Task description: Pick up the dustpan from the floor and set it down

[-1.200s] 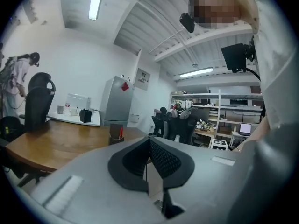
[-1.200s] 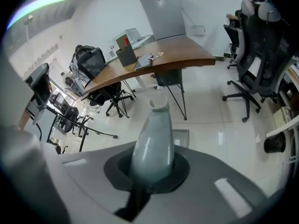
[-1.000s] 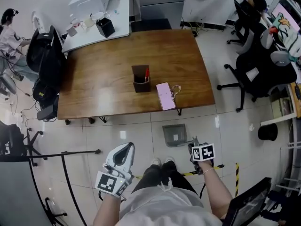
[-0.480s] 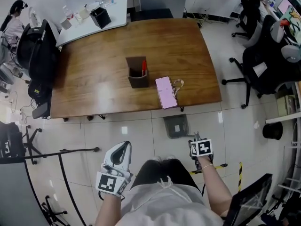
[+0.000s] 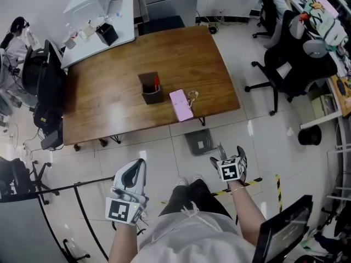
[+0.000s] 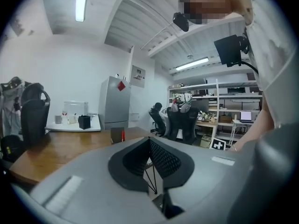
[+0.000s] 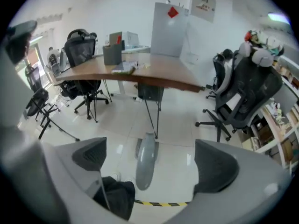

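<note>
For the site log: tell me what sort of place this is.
Most likely an office or lab workroom: a large wooden table, black swivel chairs on a tiled floor, and shelves carrying a laptop and other gear. A grey dustpan sits on the floor by the table.

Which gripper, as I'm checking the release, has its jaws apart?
The right gripper: its jaws have just been opening and stand wide, the dustpan handle showing between them unpressed; the left gripper is shut.
</note>
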The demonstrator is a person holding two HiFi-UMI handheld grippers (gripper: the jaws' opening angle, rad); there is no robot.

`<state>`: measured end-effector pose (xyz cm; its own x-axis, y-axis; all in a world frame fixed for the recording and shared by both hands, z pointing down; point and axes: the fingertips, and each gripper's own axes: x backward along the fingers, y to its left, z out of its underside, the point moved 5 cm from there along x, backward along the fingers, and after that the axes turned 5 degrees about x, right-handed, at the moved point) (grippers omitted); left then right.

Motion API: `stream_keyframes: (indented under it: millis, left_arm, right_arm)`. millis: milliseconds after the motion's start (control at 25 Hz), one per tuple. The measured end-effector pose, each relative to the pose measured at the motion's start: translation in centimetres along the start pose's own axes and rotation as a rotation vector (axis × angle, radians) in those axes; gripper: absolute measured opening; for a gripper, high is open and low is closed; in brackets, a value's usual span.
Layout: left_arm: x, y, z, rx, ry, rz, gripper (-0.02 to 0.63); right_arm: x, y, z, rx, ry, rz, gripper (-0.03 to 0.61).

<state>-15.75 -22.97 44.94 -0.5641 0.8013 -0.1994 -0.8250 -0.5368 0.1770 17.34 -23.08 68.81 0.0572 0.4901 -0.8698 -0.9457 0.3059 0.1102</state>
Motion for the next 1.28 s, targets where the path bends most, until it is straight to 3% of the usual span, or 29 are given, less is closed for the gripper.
stream_keyframes:
  millis: [80, 120, 240, 280, 440, 720, 840, 1120, 1280]
  left_arm:
    - [1.0, -0.1, -0.9, -0.008, -0.017, 0.011, 0.014]
    - [1.6, -0.3, -1.1, -0.012, -0.025, 0.012, 0.015]
    - [3.6, -2.4, -1.1, -0.016, -0.05, 0.009, 0.015]
    - [4.4, -3.5, -1.0, -0.016, -0.059, 0.011, 0.014]
    - [7.7, -8.8, -0.3, -0.029, -0.095, 0.017, 0.015]
    - [14.8, -17.8, 1.6, -0.005, -0.142, -0.025, 0.014]
    - [17.5, -21.1, 1.7, -0.031, -0.158, -0.02, 0.015]
    - [21.3, -23.2, 0.8, -0.027, -0.203, 0.006, 0.015]
    - [23.0, -22.8, 0.6, -0.015, -0.223, -0.02, 0.015]
  right_arm:
    - [3.8, -0.2, -1.5, -0.07, -0.082, 0.011, 0.561]
    - [5.9, -0.3, -2.1, -0.096, -0.136, 0.024, 0.467]
    - [13.1, -0.1, -3.0, -0.086, -0.313, 0.056, 0.03]
    - [15.3, 0.1, -3.0, -0.065, -0.363, 0.045, 0.002]
    - [21.9, 1.1, -2.0, -0.053, -0.531, -0.074, 0.002]
    - [30.6, 3.3, 2.6, -0.059, -0.684, -0.227, 0.002]
    - [33.8, 4.2, 4.2, -0.066, -0.746, -0.296, 0.002]
    - [38.5, 7.0, 6.2, -0.02, -0.811, -0.337, 0.002]
    - [39.3, 9.0, 6.4, 0.012, -0.815, -0.383, 0.002]
